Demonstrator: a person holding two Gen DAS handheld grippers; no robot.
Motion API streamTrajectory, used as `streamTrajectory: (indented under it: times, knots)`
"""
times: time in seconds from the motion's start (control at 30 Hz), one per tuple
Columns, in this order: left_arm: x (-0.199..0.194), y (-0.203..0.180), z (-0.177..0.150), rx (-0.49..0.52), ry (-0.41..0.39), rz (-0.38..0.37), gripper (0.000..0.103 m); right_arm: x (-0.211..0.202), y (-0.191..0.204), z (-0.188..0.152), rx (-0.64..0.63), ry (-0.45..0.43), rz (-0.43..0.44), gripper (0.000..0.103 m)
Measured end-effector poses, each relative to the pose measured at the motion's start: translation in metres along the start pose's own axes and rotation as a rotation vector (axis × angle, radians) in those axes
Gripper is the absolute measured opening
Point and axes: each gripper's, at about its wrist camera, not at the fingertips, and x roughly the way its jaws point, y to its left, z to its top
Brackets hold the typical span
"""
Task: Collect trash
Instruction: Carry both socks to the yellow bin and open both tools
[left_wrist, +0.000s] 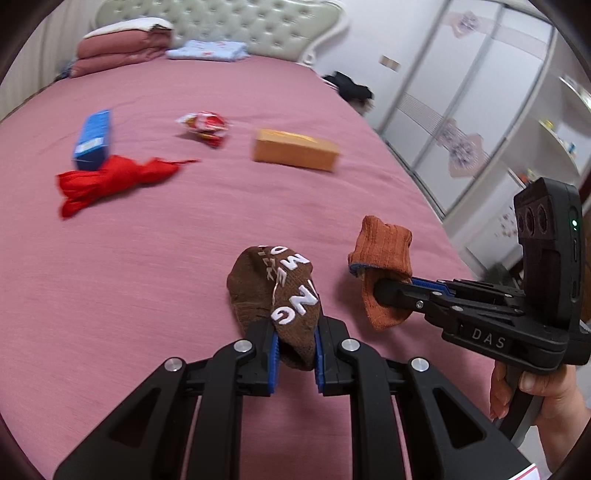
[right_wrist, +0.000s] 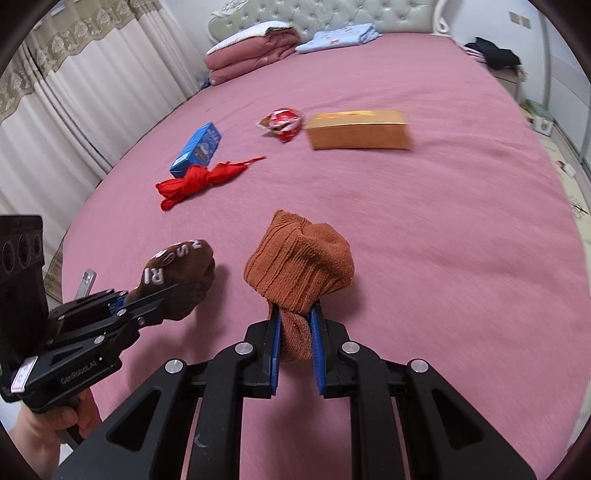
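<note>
The near half of the bed (right_wrist: 424, 258) lies bare and open to pass. Farther in, 4 things block a straight run: blue box (right_wrist: 197, 149), red cloth (right_wrist: 195, 181), red wrapper (right_wrist: 282, 123), tan box (right_wrist: 358, 129), with gaps between.

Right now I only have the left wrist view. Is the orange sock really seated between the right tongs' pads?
Observer: Yes. The right wrist view shows the orange sock pinched between both blue pads of the right tongs, with most of it bunched above them.
Operator: What lies past the bed's edge beyond the blue box?
Observer: Cream pleated curtains hang along that side.
Operator: And the floor on the opposite side?
Observer: A pale patterned mat lies beside the bed there, with a small white thing on it that I cannot identify.
</note>
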Motion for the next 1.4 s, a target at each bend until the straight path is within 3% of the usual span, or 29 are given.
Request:
streamTrajectory:
  times: [0.47, 1.0, 1.4]
  knots:
    - [0.041, -0.142, -0.027, 0.166, 0.110, -0.170, 0.014, -0.096, -0.085, -0.083, 0.088, -0.054, -0.108, 0.014]
    - [0.092, -0.281, -0.040, 0.375, 0.214, -0.301, 0.014, -0.186, -0.205, -0.156, 0.330, -0.135, -0.228, 0.015]
    - [0.130, -0.349, -0.055, 0.426, 0.307, -0.393, 0.014, -0.212, -0.258, -0.186, 0.429, -0.141, -0.305, 0.015]
